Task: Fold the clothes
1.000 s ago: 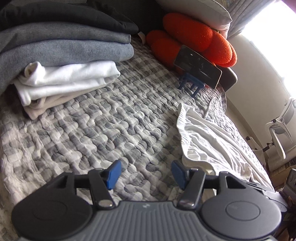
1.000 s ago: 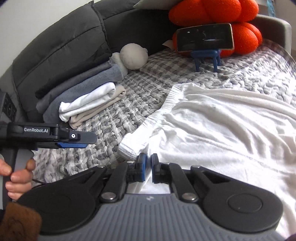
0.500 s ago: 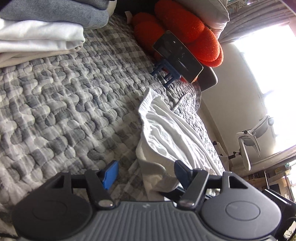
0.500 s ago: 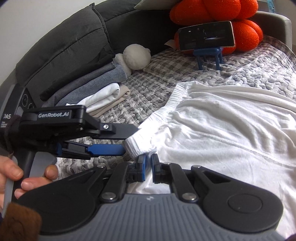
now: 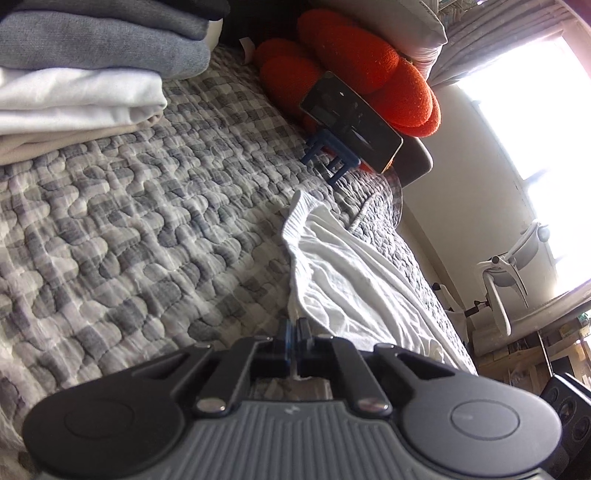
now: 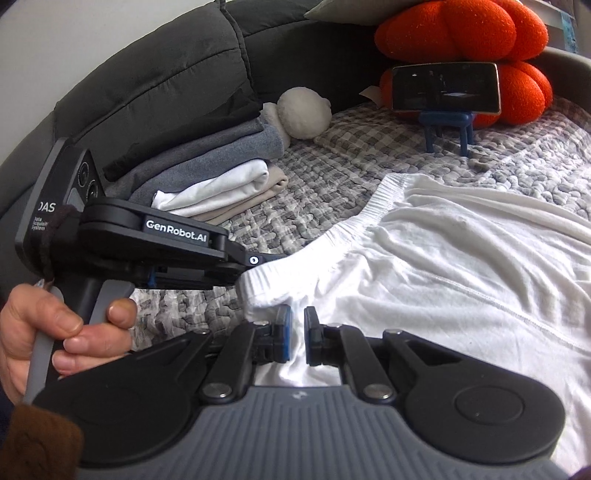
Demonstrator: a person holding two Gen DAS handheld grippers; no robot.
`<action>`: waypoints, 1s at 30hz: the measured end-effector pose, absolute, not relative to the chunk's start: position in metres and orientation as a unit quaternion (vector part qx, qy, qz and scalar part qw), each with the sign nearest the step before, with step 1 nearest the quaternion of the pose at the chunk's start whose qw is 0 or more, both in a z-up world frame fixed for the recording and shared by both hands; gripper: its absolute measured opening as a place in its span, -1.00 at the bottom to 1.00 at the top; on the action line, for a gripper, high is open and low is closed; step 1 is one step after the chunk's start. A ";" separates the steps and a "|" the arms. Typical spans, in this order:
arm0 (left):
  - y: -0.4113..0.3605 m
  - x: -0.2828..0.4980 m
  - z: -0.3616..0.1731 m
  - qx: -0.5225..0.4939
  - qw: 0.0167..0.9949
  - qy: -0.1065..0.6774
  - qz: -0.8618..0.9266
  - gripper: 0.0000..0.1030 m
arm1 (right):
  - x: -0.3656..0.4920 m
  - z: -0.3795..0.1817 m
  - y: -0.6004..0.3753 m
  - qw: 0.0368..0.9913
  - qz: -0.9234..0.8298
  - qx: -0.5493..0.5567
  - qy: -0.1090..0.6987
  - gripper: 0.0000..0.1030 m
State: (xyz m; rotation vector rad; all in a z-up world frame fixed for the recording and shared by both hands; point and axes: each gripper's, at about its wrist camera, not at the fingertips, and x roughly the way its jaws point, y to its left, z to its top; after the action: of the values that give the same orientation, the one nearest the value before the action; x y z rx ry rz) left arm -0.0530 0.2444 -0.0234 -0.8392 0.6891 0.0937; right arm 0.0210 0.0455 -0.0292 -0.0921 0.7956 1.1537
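- Quilted bedspread (image 5: pixel 147 229) in grey-and-white check covers the bed, puckered into soft pebbly lumps.
- White garment (image 6: pixel 461 266) lies spread over the right part of that cover, thin and creased, with a ribbed elastic band (image 6: pixel 373 206) along its near-left edge and a stitched seam running across it.
- Left gripper (image 5: pixel 294 334) has its blue-padded fingers pressed together on the corner of the ribbed band; a sliver of white cloth shows between them. From the right wrist camera the same tool comes in from the left, a hand (image 6: pixel 55 332) wrapped round its grey trigger and a brown cuff below it.
- Right gripper (image 6: pixel 297 334) sits low over the white cloth just beside that pinched corner, its pads a narrow gap apart with only fabric behind the gap; nothing is clamped.
- Folded stack (image 6: pixel 221 173) rests near the dark grey padded headboard (image 6: pixel 147 74): dark and grey knits on top, white and beige pieces beneath.
- Round cream plush ball (image 6: pixel 303 114) sits just behind the stack.
- Fuzzy orange cushions (image 6: pixel 461 29), lobed like a pumpkin, stand at the far end, with a phone (image 6: pixel 445 86) propped sideways on a small blue chair-shaped stand (image 6: pixel 447 127) in front of them.
- Bright window (image 5: pixel 535 147) and a white office chair (image 5: pixel 506 280) lie beyond the bed's far side.
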 end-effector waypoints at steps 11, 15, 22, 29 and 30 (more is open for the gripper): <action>0.251 -0.056 -0.031 -0.388 0.854 0.343 0.041 -0.96 | 0.044 -0.027 0.067 0.793 0.497 -0.174 0.305 -0.14; 0.250 -0.055 -0.030 -0.377 0.856 0.351 0.041 -0.95 | 0.058 -0.033 0.086 0.777 0.510 -0.225 0.294 -0.14; 0.249 -0.050 -0.033 -0.365 0.854 0.367 0.045 -0.94 | 0.063 -0.043 0.120 0.730 0.554 -0.280 0.285 -0.36; 0.251 -0.055 -0.032 -0.368 0.851 0.372 0.038 -0.43 | 0.062 -0.040 0.116 0.764 0.527 -0.268 0.258 -1.00; 0.250 -0.056 -0.032 -0.366 0.851 0.374 0.037 -0.42 | 0.064 -0.041 0.115 0.767 0.523 -0.267 0.259 -1.00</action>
State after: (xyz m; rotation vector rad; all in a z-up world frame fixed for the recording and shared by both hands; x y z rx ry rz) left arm -0.0555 0.2503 -0.0323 -0.7710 0.7870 0.0771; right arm 0.0639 0.1154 -0.0407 -0.5807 0.5615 1.1352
